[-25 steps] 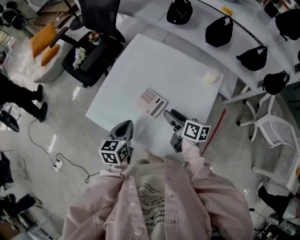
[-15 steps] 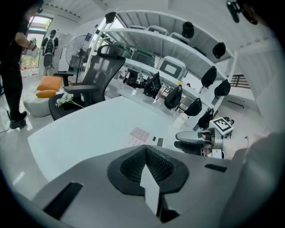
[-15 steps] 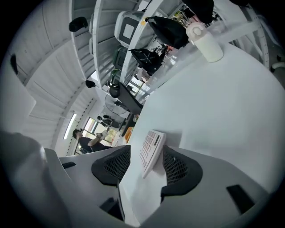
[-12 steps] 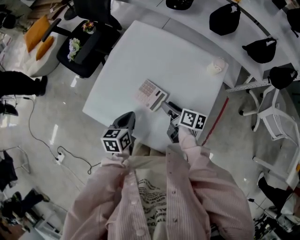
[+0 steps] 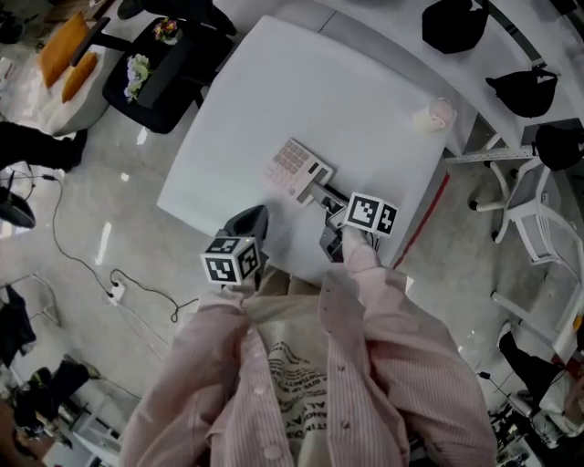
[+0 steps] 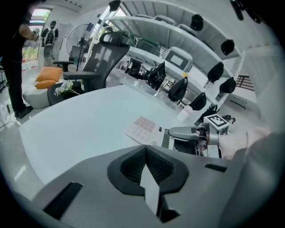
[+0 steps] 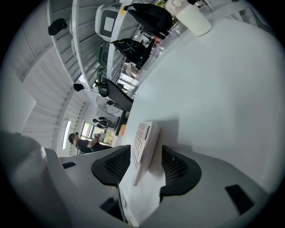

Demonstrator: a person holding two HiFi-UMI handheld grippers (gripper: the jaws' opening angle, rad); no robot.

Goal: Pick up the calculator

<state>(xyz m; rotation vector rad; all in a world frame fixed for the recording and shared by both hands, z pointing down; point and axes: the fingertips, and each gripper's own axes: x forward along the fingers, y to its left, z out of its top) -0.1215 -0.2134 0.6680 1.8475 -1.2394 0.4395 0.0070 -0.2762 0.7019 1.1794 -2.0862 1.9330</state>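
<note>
The calculator (image 5: 297, 170), white with pinkish keys, lies flat on the white table (image 5: 347, 100) near its front side. My right gripper (image 5: 322, 197) reaches it from the near right. In the right gripper view the calculator's (image 7: 143, 141) near end sits between the two open jaws, with a small gap to each pad (image 7: 116, 164). My left gripper (image 5: 248, 223) hovers at the table's front edge, left of the calculator, shut with nothing in it. The left gripper view shows its pads (image 6: 133, 165) meeting, with the calculator (image 6: 142, 129) and the right gripper (image 6: 171, 133) ahead.
A small white container (image 5: 434, 114) stands at the table's far right corner. A black office chair (image 5: 155, 73) is off the far left corner, a white chair (image 5: 538, 228) to the right. Black caps (image 5: 452, 23) hang on a curved rail beyond the table.
My right gripper has moved forward until its open jaws straddle the calculator's near end. The left gripper has stayed near the front edge. The head view has shifted a little.
</note>
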